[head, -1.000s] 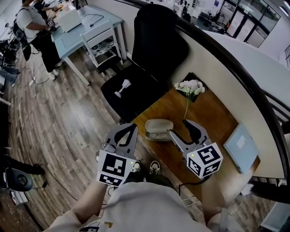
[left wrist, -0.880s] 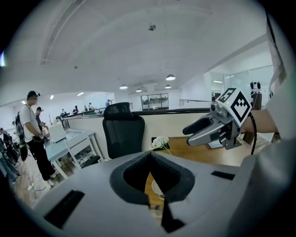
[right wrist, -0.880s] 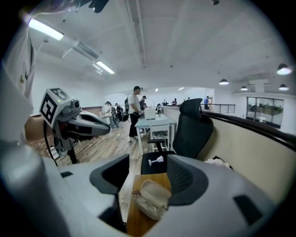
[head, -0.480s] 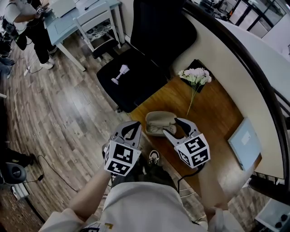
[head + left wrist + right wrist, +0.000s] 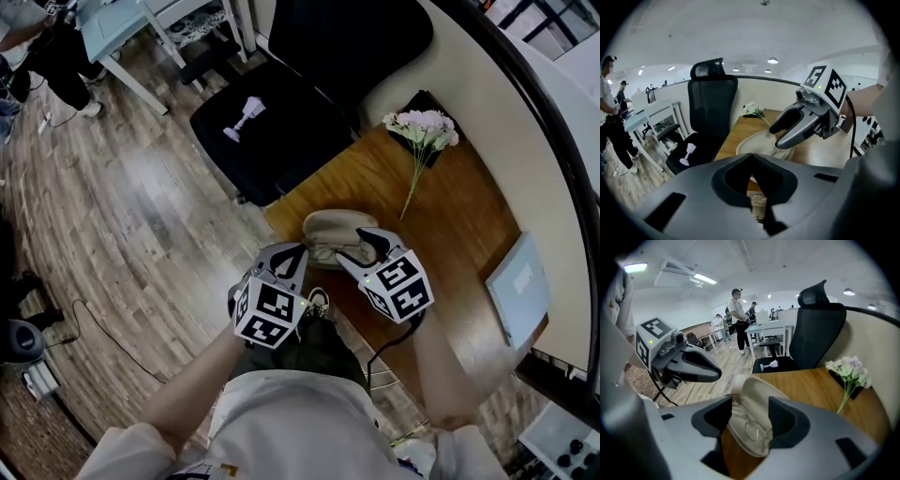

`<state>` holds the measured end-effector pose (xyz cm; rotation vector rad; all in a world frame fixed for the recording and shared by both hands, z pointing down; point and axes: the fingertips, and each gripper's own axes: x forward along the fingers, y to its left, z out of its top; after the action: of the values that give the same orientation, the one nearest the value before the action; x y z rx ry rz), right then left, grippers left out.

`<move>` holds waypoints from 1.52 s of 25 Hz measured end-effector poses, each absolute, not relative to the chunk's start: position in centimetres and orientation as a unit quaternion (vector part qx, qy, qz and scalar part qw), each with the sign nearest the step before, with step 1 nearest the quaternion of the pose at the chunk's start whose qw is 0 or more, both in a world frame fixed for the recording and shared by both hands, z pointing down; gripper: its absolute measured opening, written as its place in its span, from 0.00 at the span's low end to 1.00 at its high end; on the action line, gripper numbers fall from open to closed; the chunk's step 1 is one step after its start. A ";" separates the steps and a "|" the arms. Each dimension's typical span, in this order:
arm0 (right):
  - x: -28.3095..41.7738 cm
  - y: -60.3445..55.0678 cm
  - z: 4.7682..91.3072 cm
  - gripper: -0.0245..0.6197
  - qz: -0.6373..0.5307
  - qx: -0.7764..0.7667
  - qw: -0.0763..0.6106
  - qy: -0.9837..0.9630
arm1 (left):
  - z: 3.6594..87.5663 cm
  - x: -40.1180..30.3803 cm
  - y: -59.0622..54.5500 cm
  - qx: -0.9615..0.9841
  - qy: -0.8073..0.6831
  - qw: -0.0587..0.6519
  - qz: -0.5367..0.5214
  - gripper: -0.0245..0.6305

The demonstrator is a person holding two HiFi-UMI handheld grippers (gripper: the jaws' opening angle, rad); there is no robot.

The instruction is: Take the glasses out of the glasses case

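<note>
Right gripper view is showing the glasses (image 5: 753, 426) lying in the open glasses case (image 5: 758, 392), which is sitting near the worktop's (image 5: 450, 225) near corner. Thin wire frames are probably handling light, springy and easily bent, so the bridge is looking like the safest hold. The right gripper (image 5: 750, 416) is holding its jaws wide apart, the case showing between them, gripping nothing. The left gripper (image 5: 284, 258) is hovering by the worktop's edge, jaws closed together and empty. Flowers (image 5: 424, 127) are lying well beyond, leaving lifting room.
</note>
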<state>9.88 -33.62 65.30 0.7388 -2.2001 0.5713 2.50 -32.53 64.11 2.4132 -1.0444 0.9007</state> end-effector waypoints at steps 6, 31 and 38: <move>9.5 -32.6 68.9 0.42 0.238 0.264 0.387 -0.851 | 68.1 3.5 -31.5 0.853 -0.352 0.200 0.330 0.04; 8.0 -28.3 74.4 0.13 0.101 0.066 0.600 -0.791 | 72.0 3.6 -28.7 0.850 -0.348 0.226 0.324 0.04; 8.5 -28.3 72.6 0.10 0.096 0.106 0.609 -0.781 | 71.3 2.6 -29.1 0.847 -0.346 0.240 0.323 0.04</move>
<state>8.52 -28.27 72.65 0.2441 -1.8032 0.2221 2.57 -29.08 71.25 2.3187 -0.9472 0.8846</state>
